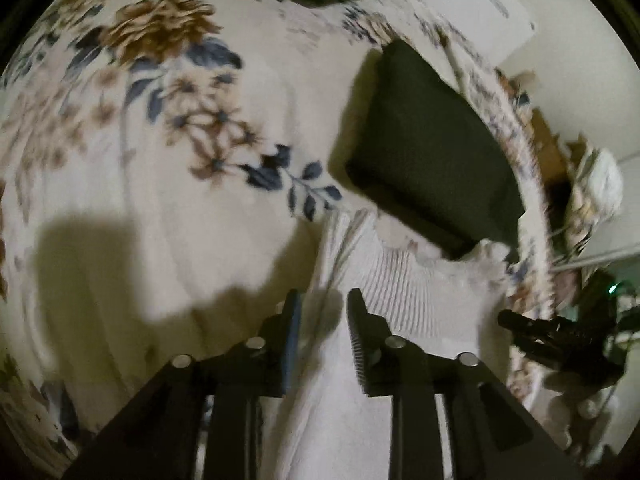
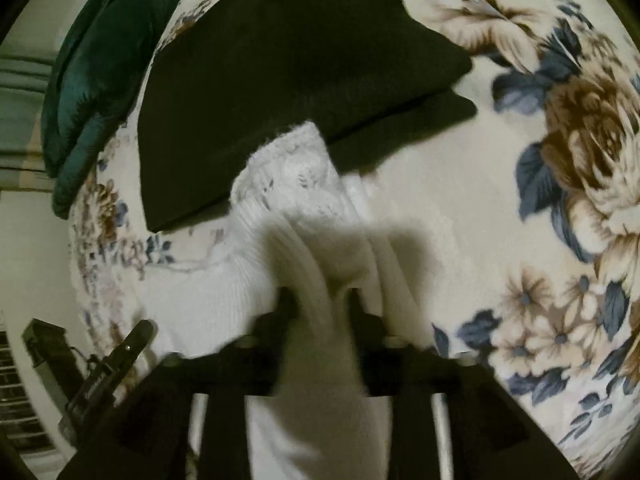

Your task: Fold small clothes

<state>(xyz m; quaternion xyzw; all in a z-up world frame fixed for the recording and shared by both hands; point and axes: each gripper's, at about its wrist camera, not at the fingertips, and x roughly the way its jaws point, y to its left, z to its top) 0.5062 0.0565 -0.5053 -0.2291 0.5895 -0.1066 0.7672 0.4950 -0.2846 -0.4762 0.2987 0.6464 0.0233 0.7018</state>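
Left wrist view: white ribbed knit garment at bed edge, both grippers on it.
Cream floral bedspread carries it, beside a folded black cloth; lace hem toward that cloth, long axis running straight ahead from each gripper. Left gripper part open, fabric between its fingers, unpinched. Right gripper about half open, a bunched fold between; grip unclear.

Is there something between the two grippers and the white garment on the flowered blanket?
Nothing visible. The white ribbed garment already lies between the fingers of the left gripper and of the right gripper. The folded dark cloth only overlaps its far lace edge.
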